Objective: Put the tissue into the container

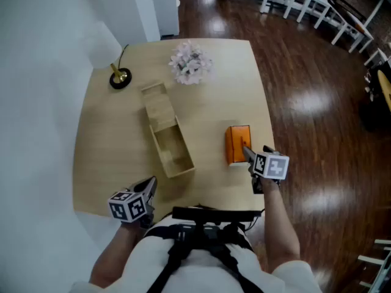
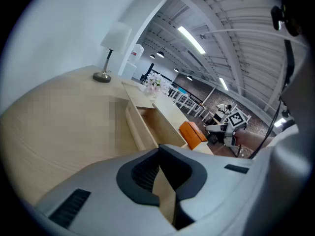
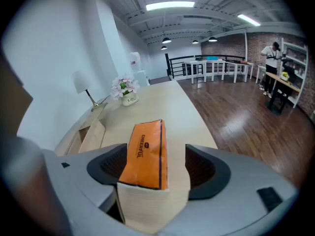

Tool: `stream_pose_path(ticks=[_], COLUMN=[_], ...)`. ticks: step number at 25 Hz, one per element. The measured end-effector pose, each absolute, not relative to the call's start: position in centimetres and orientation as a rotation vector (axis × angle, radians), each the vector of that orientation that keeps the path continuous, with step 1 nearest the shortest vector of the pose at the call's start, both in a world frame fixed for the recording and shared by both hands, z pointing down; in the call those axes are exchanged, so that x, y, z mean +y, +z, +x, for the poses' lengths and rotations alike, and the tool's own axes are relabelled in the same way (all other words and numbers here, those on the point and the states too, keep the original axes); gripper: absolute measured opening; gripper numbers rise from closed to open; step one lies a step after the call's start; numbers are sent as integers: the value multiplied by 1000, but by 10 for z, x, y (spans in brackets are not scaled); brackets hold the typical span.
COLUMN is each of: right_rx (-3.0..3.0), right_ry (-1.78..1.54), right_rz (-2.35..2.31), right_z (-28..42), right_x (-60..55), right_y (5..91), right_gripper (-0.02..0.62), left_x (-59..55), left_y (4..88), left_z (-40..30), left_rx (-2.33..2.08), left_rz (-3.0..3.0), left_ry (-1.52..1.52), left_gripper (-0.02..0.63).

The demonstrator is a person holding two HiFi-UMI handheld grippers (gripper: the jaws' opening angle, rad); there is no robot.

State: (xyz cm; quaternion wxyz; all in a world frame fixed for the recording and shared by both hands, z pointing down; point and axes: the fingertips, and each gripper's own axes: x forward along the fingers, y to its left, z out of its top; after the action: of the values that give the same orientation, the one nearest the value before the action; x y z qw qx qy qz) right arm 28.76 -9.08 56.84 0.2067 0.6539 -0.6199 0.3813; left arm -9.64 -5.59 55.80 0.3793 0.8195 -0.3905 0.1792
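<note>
An orange tissue pack [image 1: 237, 143] lies flat near the table's right edge. My right gripper [image 1: 248, 155] is at its near end, and in the right gripper view the tissue pack [image 3: 146, 151] sits between the wide-set jaws of that gripper [image 3: 156, 167]. Table shows between the pack and the right pad, so nothing is clamped. The container is a long open wooden box [image 1: 173, 152] with its lid slid back, left of the pack; it also shows as the box [image 2: 147, 124] and the box [image 3: 91, 134]. My left gripper [image 1: 150, 185] rests shut at the table's near edge, its jaws [image 2: 160, 154] empty.
A small lamp [image 1: 120, 77] stands at the table's far left corner and a pot of pale flowers [image 1: 190, 63] at the far middle. The table [image 1: 110, 139] ends just right of the tissue pack, over dark wood floor. A wall runs along the left.
</note>
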Motion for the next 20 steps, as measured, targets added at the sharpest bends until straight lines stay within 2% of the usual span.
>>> stream_pose_path(ticks=[4,16,18,20], right_rx=[-1685,-1677,-1718,-1741], right_ry=[1016,1121,1154,1157], right_rz=[1747,1660,1657,1658], right_z=[275,260,258,259], right_x=[-116,-135,-133,-130], right_y=[585,627,628,623], right_gripper=[393,400,390,340], left_x=[-53,-45,-43,-41], left_y=[548,544,544,543], left_z=[-88,-88,-86,-83], left_rx=[-966,-959,-951,-938], left_rz=[2138,2119,2125,2134], left_ry=[472,472,482,492], left_gripper=[0,0,0,0])
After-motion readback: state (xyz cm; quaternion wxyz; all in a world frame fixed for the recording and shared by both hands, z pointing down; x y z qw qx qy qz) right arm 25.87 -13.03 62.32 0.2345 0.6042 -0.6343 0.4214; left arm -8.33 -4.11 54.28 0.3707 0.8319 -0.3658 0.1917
